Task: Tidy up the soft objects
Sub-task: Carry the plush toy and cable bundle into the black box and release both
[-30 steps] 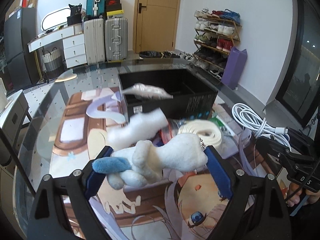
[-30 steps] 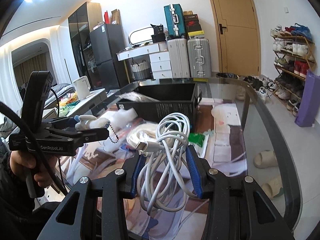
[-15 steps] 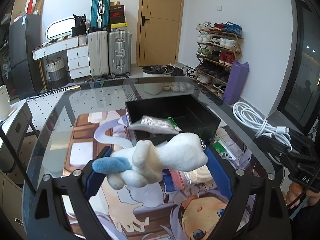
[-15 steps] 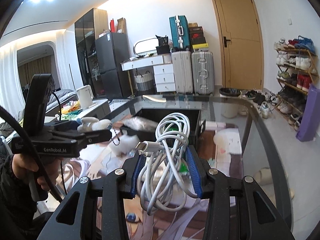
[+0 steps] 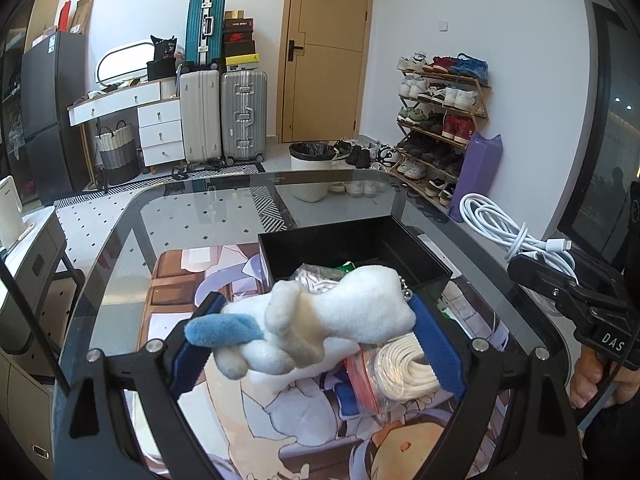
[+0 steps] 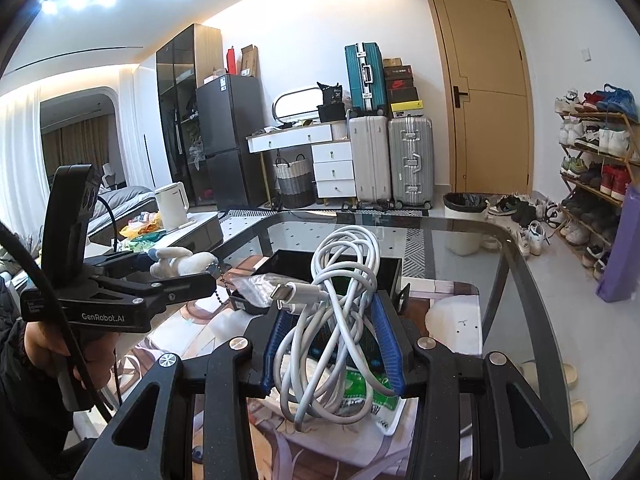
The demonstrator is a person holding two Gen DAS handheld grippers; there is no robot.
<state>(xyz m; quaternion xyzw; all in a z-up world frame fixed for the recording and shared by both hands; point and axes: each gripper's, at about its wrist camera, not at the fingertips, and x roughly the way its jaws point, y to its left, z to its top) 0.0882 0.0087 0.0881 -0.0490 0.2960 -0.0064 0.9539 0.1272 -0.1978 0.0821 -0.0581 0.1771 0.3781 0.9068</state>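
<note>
Left hand-held gripper point(image 5: 316, 344) is clamped across the body of a white plush toy point(image 5: 320, 320), held above the table point(image 5: 192, 216) just short of the black box point(image 5: 360, 248). Right hand-held gripper point(image 6: 332, 344) pinches a coiled white cable point(image 6: 340, 280). Both look light and yielding; the plush squashes, so mid-body is likely the surest hold.

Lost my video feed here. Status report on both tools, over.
Left tool shut on white plush toy, held above table. Right tool shut on coiled white charging cable. Open black box ahead, partly filled.
</note>
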